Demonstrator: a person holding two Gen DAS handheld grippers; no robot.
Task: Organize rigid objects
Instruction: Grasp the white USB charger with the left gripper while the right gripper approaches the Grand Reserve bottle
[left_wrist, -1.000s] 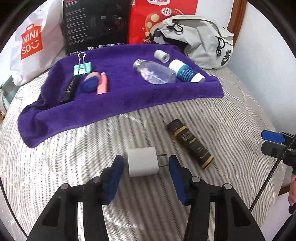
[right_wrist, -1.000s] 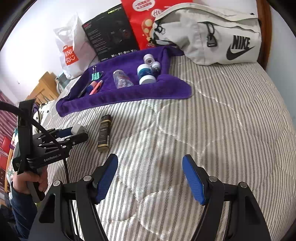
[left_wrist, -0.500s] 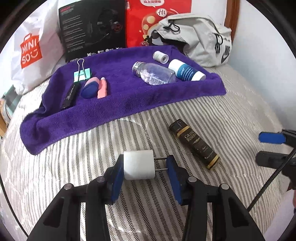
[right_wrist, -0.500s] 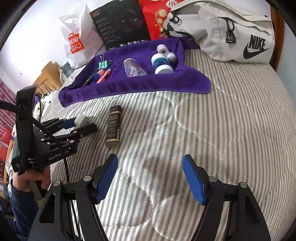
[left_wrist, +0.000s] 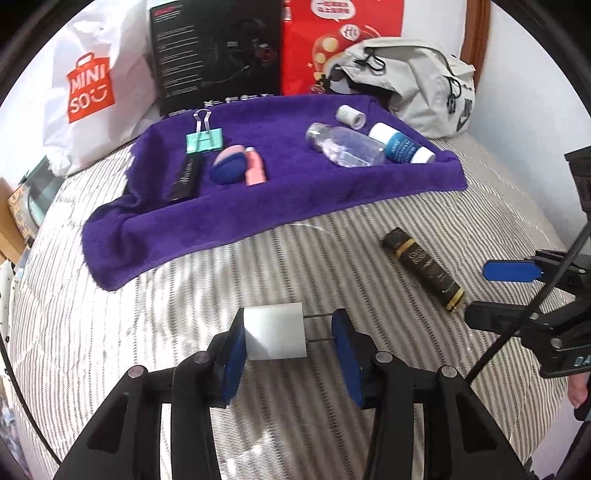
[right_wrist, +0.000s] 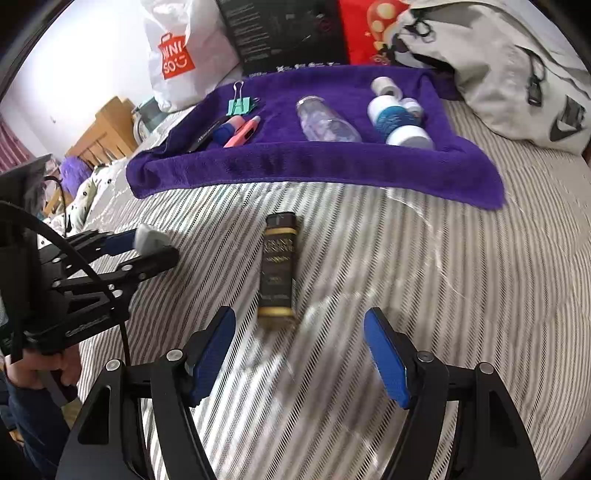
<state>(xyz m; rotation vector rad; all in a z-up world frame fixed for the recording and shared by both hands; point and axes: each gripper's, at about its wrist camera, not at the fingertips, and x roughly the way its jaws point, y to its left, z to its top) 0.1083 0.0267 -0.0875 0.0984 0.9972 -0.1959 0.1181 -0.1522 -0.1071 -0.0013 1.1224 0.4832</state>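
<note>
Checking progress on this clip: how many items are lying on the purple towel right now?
7: binder clip, black tube, blue-pink piece and pink stick at its left; clear bottle, blue-white bottle and small white roll at its right.

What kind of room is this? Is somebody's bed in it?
Most likely a bedroom. Everything lies on a striped quilted mattress, a wooden headboard post stands behind it, and a grey backpack and white shopping bag lean against the wall.
</note>
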